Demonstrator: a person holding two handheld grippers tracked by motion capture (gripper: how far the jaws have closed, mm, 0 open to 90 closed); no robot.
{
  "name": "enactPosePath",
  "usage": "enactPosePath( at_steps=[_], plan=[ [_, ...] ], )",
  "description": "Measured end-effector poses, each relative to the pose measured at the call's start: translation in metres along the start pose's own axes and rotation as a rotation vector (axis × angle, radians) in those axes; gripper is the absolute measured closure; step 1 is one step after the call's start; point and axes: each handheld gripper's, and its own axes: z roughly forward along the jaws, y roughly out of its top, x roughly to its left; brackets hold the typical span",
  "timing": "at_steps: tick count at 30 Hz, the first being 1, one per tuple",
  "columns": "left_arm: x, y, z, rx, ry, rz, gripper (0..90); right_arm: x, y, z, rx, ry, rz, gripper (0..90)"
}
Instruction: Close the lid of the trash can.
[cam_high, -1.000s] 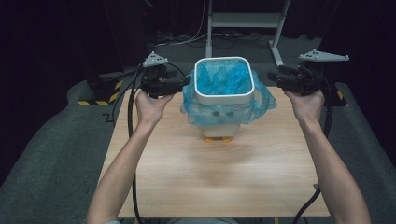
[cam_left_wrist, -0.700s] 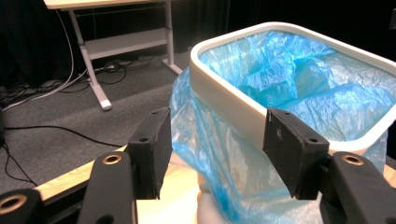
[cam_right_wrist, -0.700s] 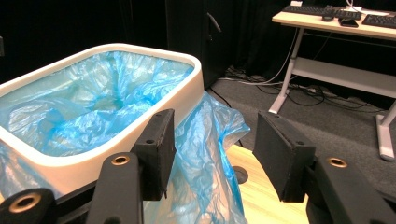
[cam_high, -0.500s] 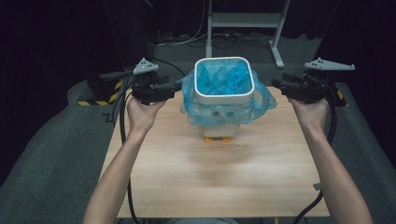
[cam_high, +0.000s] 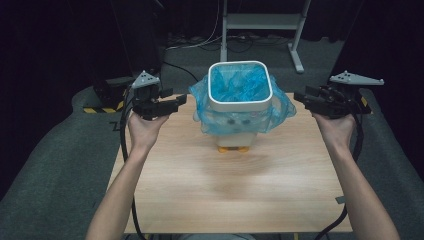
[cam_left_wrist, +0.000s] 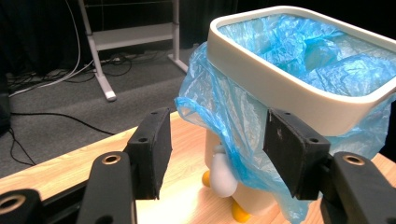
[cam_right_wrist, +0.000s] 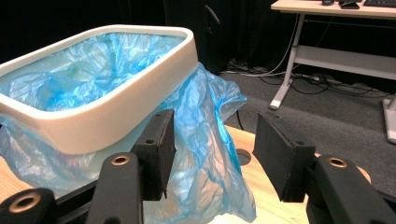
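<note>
High view: the bin (cam_high: 239, 107) stands between the left gripper (cam_high: 176, 101) and right gripper (cam_high: 301, 97), both held open and empty. Its blue bag (cam_high: 280, 111) is judged thin, soft, slippery; best pinched at the overhanging skirt.

A white bin (cam_high: 240, 102) with a blue bag (cam_high: 239, 86) inside stands on my wooden table (cam_high: 230, 185). My left gripper (cam_high: 176, 101) and right gripper (cam_high: 302, 97) wait beside it, not touching.
</note>
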Motion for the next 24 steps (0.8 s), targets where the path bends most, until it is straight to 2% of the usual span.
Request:
enactPosePath(
  at_steps=[9,18,24],
  plan=[
    [-0.008,-0.011,-0.008,0.008,0.03,0.043,40.9,-0.001,-0.014,-0.006,0.005,-0.007,0.004,47.9],
    [-0.005,-0.02,-0.014,-0.009,0.026,0.017,40.9,0.0,-0.025,-0.009,0.005,-0.006,0.005,47.8],
    [-0.004,-0.027,-0.014,-0.002,0.031,0.008,40.9,-0.002,-0.033,-0.01,0.006,-0.003,0.018,47.8]
  ],
)
